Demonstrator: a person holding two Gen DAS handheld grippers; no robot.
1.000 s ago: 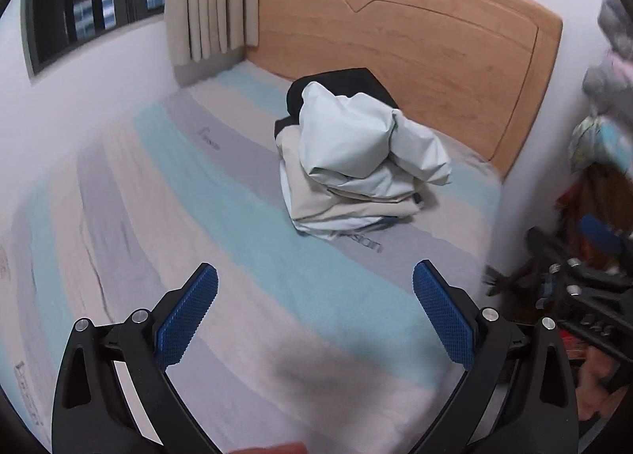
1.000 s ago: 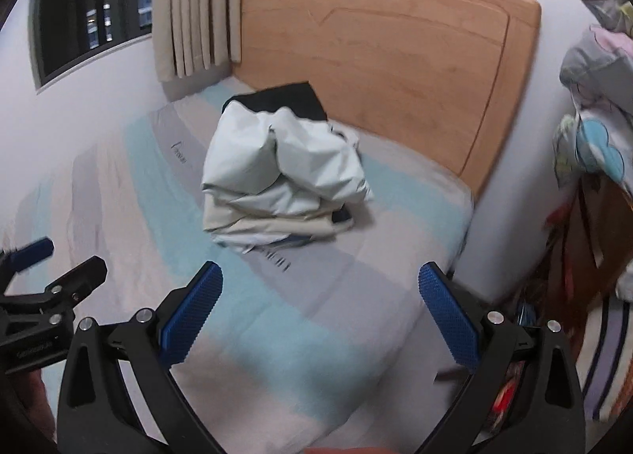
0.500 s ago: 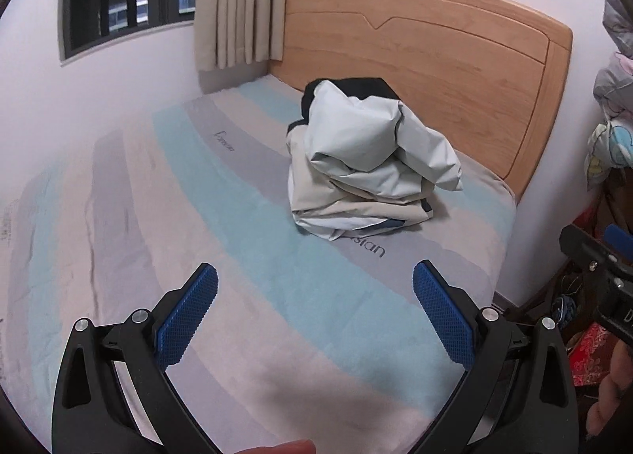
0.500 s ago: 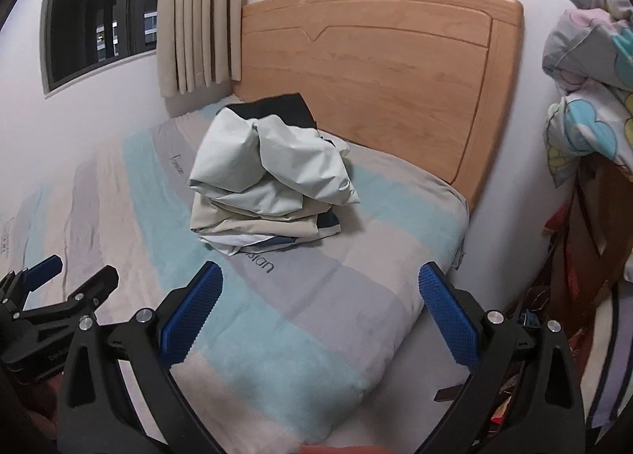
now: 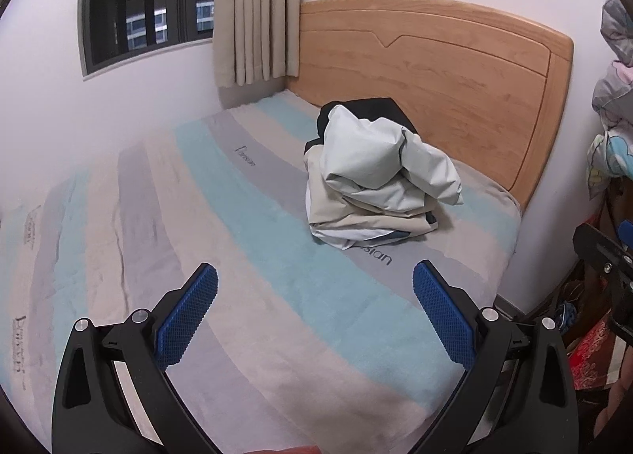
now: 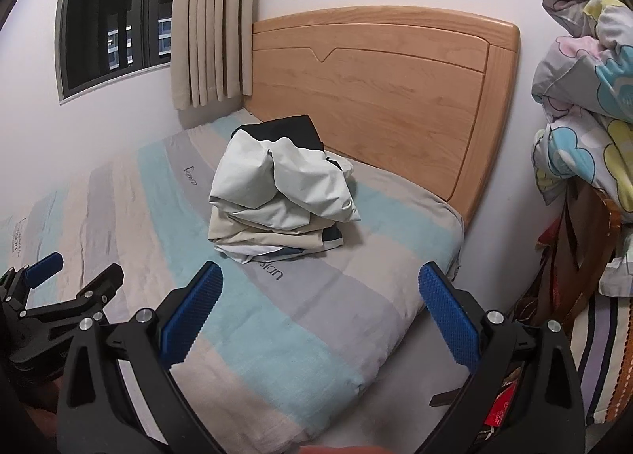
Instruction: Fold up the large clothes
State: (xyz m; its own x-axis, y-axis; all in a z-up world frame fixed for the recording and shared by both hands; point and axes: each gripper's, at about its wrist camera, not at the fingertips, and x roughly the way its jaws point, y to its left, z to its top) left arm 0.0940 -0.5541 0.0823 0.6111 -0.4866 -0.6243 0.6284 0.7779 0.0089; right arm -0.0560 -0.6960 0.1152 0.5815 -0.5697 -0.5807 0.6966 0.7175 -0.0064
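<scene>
- Bed (image 5: 277, 288) fills most of both my views; striped cover in teal, grey and beige, with printed lettering on the grey bands.
- Wooden headboard (image 5: 455, 90) stands at the far end, against the white wall.
- Window (image 5: 146, 7) on the left wall, dark outside, lit buildings beyond. Beige curtain (image 5: 257, 15) hangs bunched in the corner between window and headboard.
- Patterned bedding (image 6: 585, 70) is piled at the right edge of the right wrist view, beside the bed.
- Clothes pile (image 5: 376, 177) lies on the bed near the headboard: a pale crumpled garment (image 6: 285, 181) on top, a cream layer under it, a black garment (image 5: 368, 108) at the back toward the headboard. Pile rumpled, not flat.
- Left claw (image 5: 314, 315) is released, blue pads spread wide, nothing between them; it hangs over the near part of the bed, well apart from the pile.
- Right claw (image 6: 320, 313) is likewise released and empty, above the bed's near right corner, well apart from the pile.
- The left claw also shows at the lower left of the right wrist view (image 6: 71, 276).
</scene>
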